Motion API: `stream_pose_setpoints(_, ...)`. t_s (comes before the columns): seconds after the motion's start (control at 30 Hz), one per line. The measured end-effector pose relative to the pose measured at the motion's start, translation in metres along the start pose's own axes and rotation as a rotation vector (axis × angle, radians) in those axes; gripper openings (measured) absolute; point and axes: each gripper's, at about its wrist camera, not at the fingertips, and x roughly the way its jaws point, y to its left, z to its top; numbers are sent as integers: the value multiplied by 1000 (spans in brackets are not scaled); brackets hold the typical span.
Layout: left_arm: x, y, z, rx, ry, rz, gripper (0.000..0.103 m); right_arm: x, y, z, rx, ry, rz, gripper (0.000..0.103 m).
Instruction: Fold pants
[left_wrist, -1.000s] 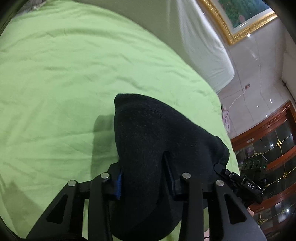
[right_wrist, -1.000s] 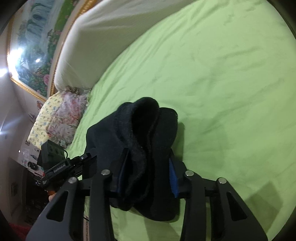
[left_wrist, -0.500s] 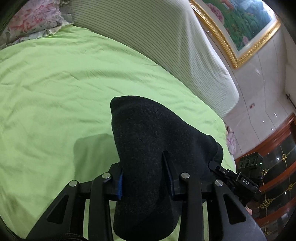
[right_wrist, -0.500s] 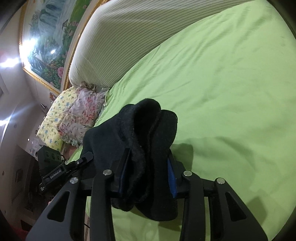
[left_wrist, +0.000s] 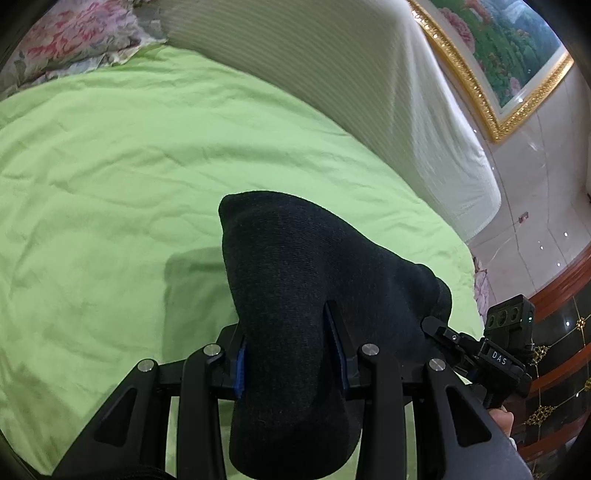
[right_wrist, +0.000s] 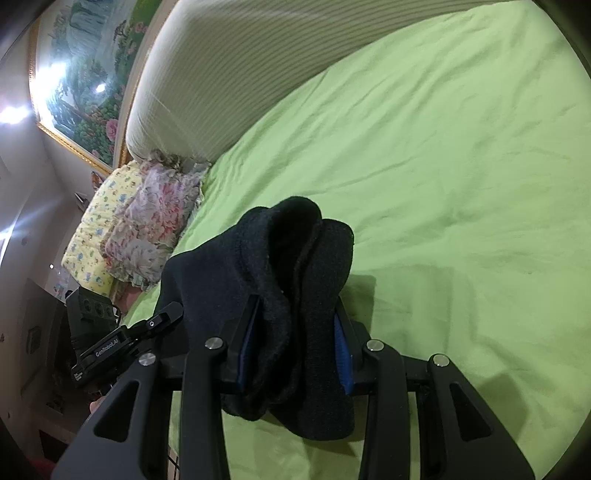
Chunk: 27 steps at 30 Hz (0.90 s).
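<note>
The black pants (left_wrist: 295, 280) hang bunched between my two grippers, lifted above the green bed sheet (left_wrist: 110, 177). My left gripper (left_wrist: 288, 332) is shut on one end of the pants, the cloth bulging out past its fingers. My right gripper (right_wrist: 295, 317) is shut on the other end (right_wrist: 291, 258), where thick folded layers stick up between the fingers. The right gripper shows at the right of the left wrist view (left_wrist: 491, 354), and the left gripper at the left of the right wrist view (right_wrist: 122, 339). The lower part of the pants is hidden under the grippers.
A striped white headboard cushion (left_wrist: 332, 74) runs along the far side of the bed. Floral pillows (right_wrist: 144, 225) lie at the bed's corner. A gold-framed painting (left_wrist: 491, 48) hangs on the wall. A dark wooden cabinet (left_wrist: 561, 332) stands past the bed edge.
Both grippers have risen and tilted up with the pants in them; more of the headboard, pillows and painting has come into view. Both grips are unchanged.
</note>
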Motion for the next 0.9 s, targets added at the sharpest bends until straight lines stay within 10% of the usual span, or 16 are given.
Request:
stream_pose_setpoints(0.47,5,25,-13,-35,4,65,70,-21,-22,3,-10,-63,-104,50)
stream_pose_setpoints(0.9,-2,2,-22,65,12,192,77,-22,-8,-4,-72,-81,-188,50)
